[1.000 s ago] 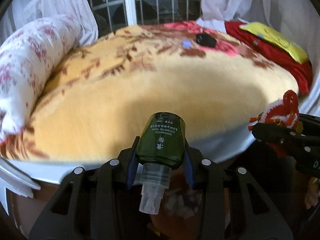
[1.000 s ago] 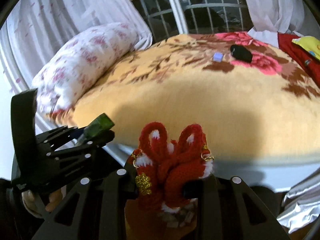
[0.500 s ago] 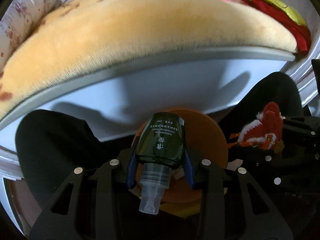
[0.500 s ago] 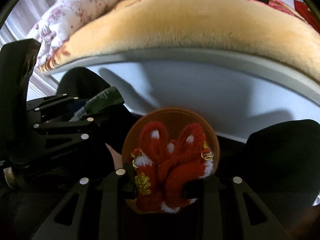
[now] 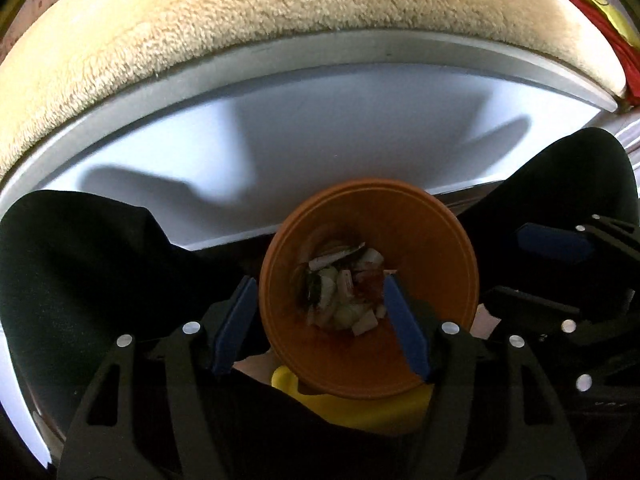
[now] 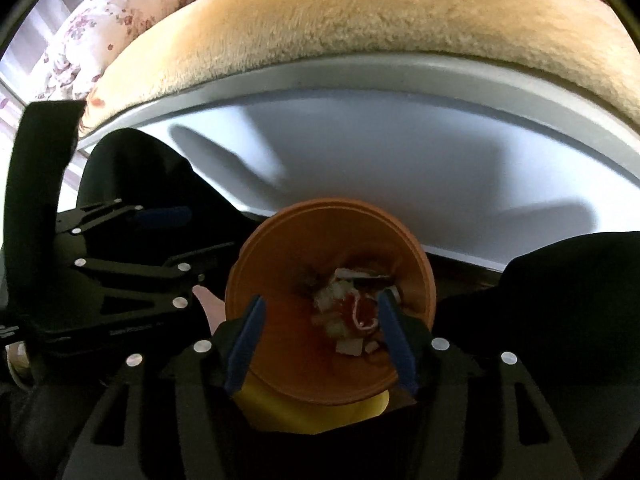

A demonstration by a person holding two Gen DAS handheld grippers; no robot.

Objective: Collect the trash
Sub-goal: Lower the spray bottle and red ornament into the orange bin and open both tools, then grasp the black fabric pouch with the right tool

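Note:
An orange bin stands on the floor below the bed edge, with scraps of trash inside. It also shows in the right wrist view, where the red knitted ornament lies among the scraps. My left gripper is open and empty right over the bin mouth. My right gripper is open and empty over the same bin. The green spray bottle is hard to make out in the bin. The right gripper also shows at the right of the left wrist view, and the left gripper at the left of the right wrist view.
The bed with its yellow plush blanket and white frame rises just behind the bin. The person's black-trousered legs flank the bin on both sides. A yellow object sits under the bin's near edge. A floral pillow lies at upper left.
Both grippers dropped from bed height to the bin and opened. The green bottle left the left gripper and the red ornament left the right; the ornament now lies in the bin.

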